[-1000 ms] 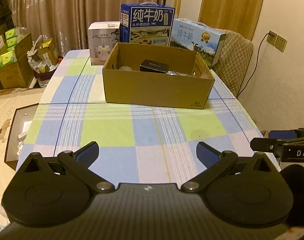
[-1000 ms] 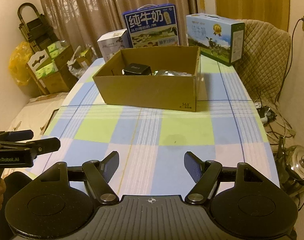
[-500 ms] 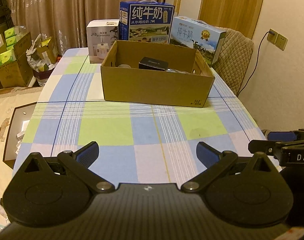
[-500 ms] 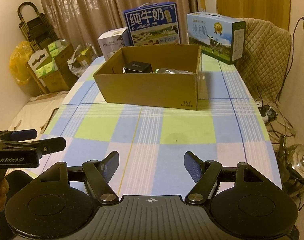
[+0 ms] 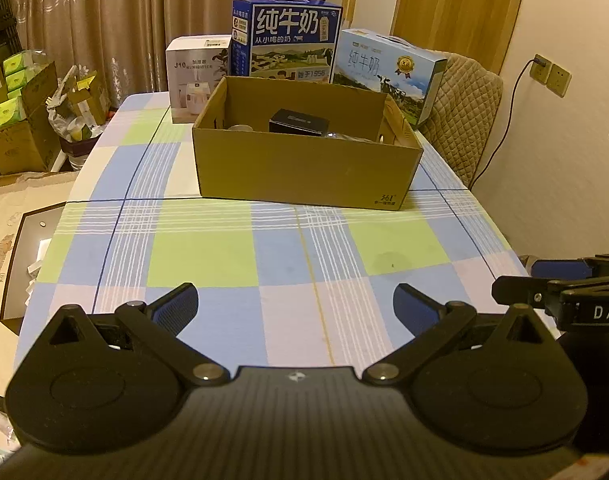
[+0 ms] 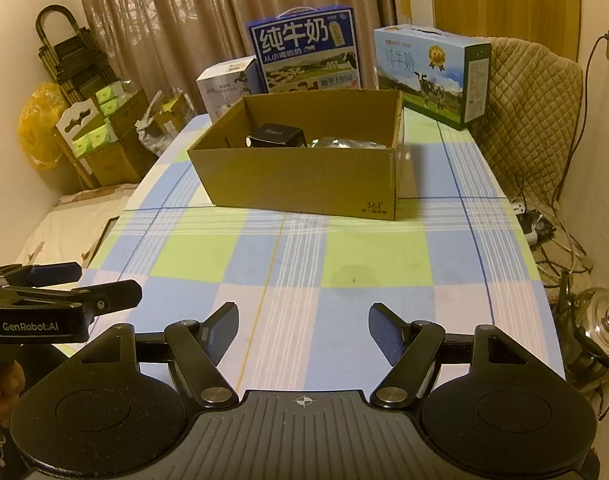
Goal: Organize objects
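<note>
Nearest, the left gripper (image 5: 295, 305) and the right gripper (image 6: 303, 326) hover over the near edge of the checked tablecloth (image 5: 264, 248), each with jaws spread wide and holding nothing. Farther off, at 12 o'clock from both, sits the cardboard box (image 5: 304, 168), its long axis crosswise to the fingers. Inside it lie a black box (image 6: 276, 136) and something silvery (image 6: 344, 143). Neither gripper looks clearly nearer, judging by the views.

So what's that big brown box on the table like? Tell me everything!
The cardboard box is plain brown, rectangular and open on top, with a small printed mark low at one front corner. It sits flat on the checked tablecloth. Inside lie a small black box and something silvery. Neither gripper touches it.
</note>
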